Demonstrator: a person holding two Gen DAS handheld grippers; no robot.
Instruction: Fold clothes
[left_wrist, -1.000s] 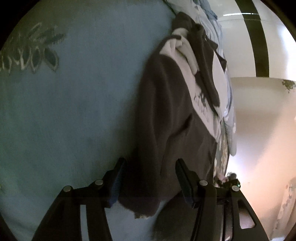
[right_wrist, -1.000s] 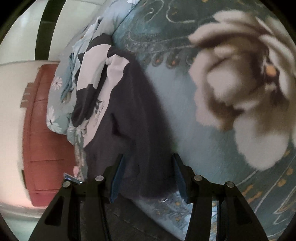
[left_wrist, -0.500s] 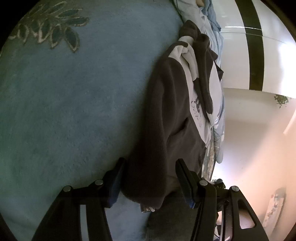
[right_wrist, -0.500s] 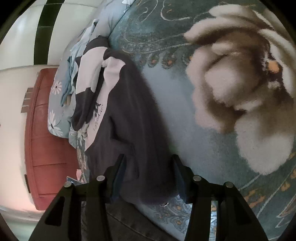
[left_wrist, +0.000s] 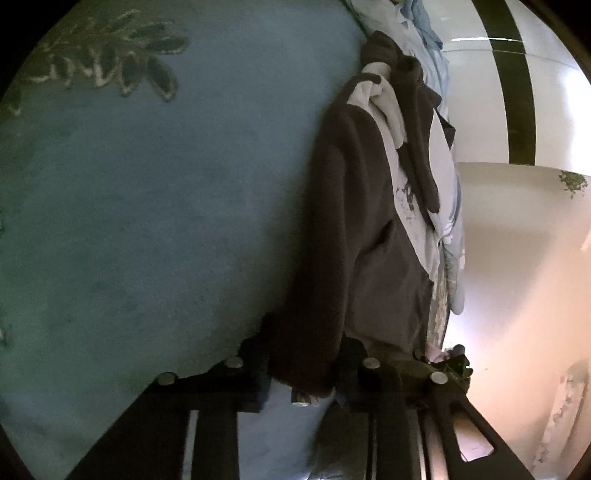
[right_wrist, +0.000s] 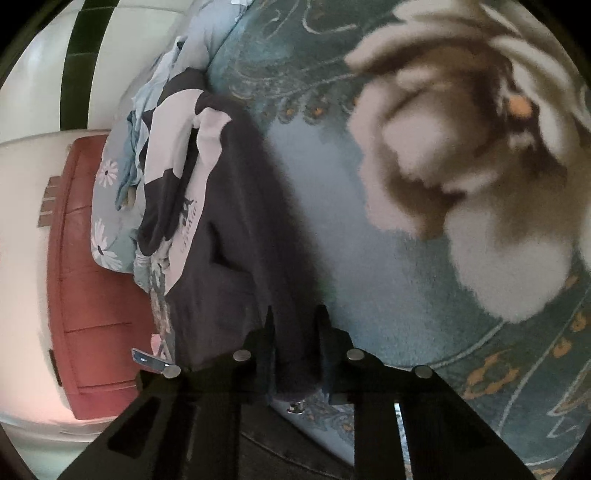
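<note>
A dark grey garment with pale panels is seen stretched along a blue-green floral blanket, its far end bunched against a light blue daisy-printed pillow. The near hem of the garment is clamped in both tongs. In the left wrist view, the left tongs are closed on one lower corner of the dark fabric, which is pinched between the two black fingers and hangs a little past them. In the right wrist view, the right tongs are likewise clenched on the other lower corner, the cloth being gathered tightly between the fingers. A small printed motif is visible on one pale panel of the garment. A large cream flower pattern is woven into the blanket to the right of the garment. A red upholstered piece of furniture is seen past the pillow, and a white wall with a dark vertical stripe stands behind. No containers are visible in either view.
</note>
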